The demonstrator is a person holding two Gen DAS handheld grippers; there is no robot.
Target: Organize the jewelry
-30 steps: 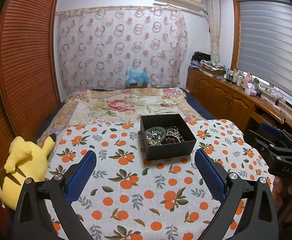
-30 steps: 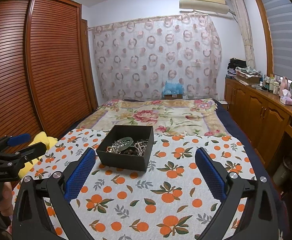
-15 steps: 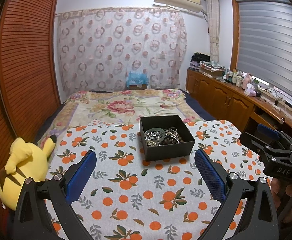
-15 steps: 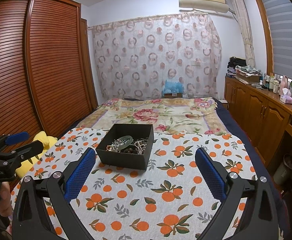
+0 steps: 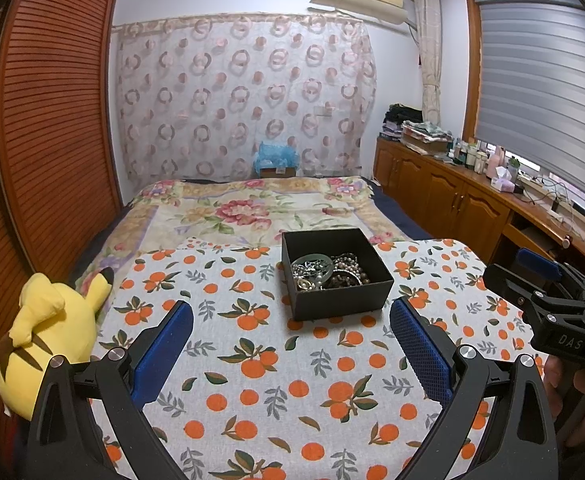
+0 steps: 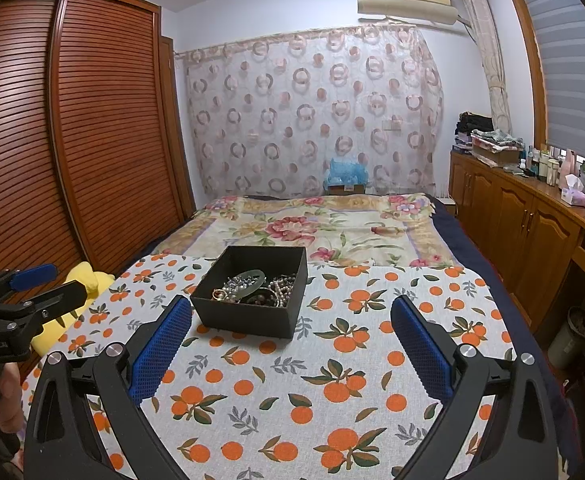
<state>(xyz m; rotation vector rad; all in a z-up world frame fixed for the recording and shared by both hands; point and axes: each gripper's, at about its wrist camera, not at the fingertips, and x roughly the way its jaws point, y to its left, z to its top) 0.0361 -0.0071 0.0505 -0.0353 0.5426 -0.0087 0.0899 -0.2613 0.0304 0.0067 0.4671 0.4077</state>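
Left gripper (image 5: 290,330) spread wide, right gripper (image 6: 291,326) likewise — both level, facing jewelry box (image 5: 334,274)

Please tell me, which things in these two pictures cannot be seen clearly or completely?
- Jewelry in the black box: a tangle too small to count, both views; the near wall hides its bottom.
- Yellow plush toy: mostly hidden behind the left gripper in the right wrist view.
- Right gripper: cut off by the frame edge in the left wrist view.
- Bottles on the wooden counter: too small to identify.
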